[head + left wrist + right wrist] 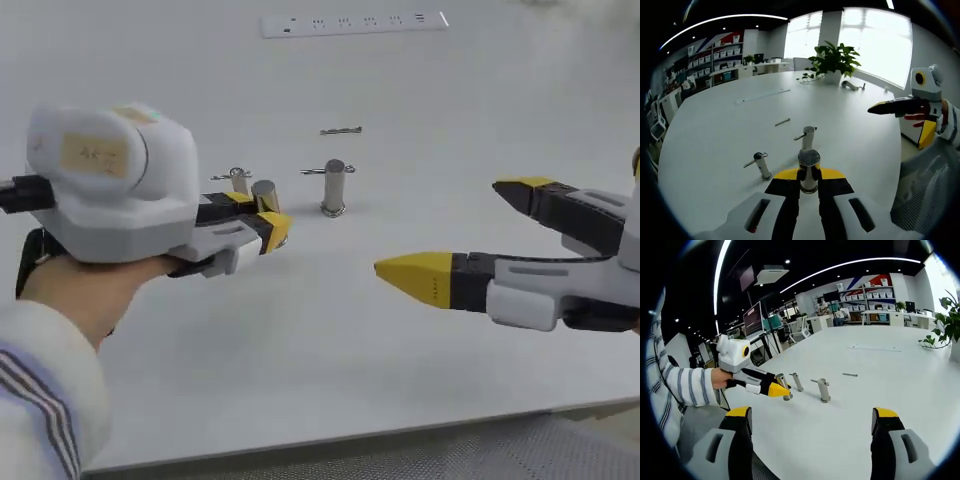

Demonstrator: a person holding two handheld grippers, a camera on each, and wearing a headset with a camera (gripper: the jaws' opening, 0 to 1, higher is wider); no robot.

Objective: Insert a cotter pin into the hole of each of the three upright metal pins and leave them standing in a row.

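Fingers of the left gripper (809,176) pinch an upright metal pin (809,159) on the bench (715,140) — right gripper (812,415) fingers spread wide

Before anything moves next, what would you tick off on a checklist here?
1. Two pins already carry cotter pins, the far pin and the side pin: ok.
2. Bare pin upright, clamped by the left hand-held gripper: ok.
3. Loose cotter pin lying free, nothing on it: ok.
4. Right hand-held gripper open and empty, ready to fetch it: ok.
5. Bare pin's hole turned toward the right hand-held gripper: cannot tell.
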